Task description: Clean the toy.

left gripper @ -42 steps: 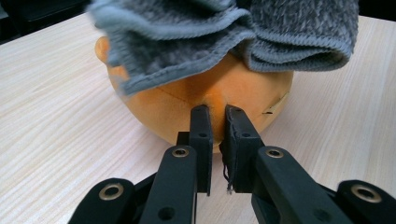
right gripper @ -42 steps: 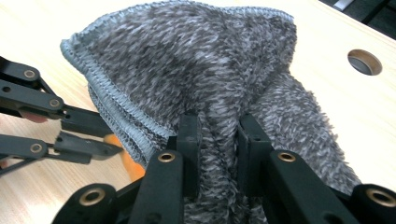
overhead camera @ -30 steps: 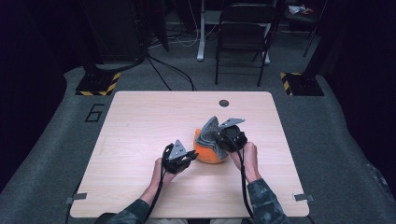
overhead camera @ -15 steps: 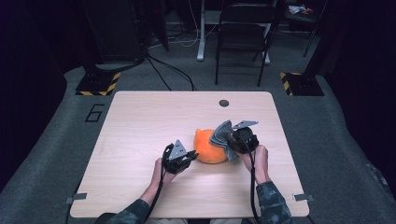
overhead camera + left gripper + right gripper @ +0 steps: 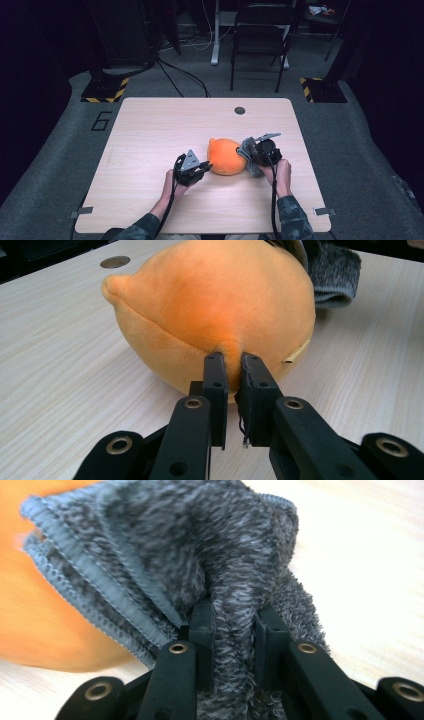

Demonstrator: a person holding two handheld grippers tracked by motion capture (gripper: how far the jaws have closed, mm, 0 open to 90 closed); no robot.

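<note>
Left gripper (image 5: 200, 167): jaws pinched shut on skin at near-left end of orange plush (image 5: 227, 156), resting mid-table, nub end pointing away. Right gripper (image 5: 251, 159): jaws clamped on bunched grey cloth (image 5: 200, 560), touching plush's right flank, wipe side nearest this hand

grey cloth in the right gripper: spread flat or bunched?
Bunched. The grey cloth is gathered in folds, hemmed edges stacked, pinched in the right gripper beside the orange plush.
</note>
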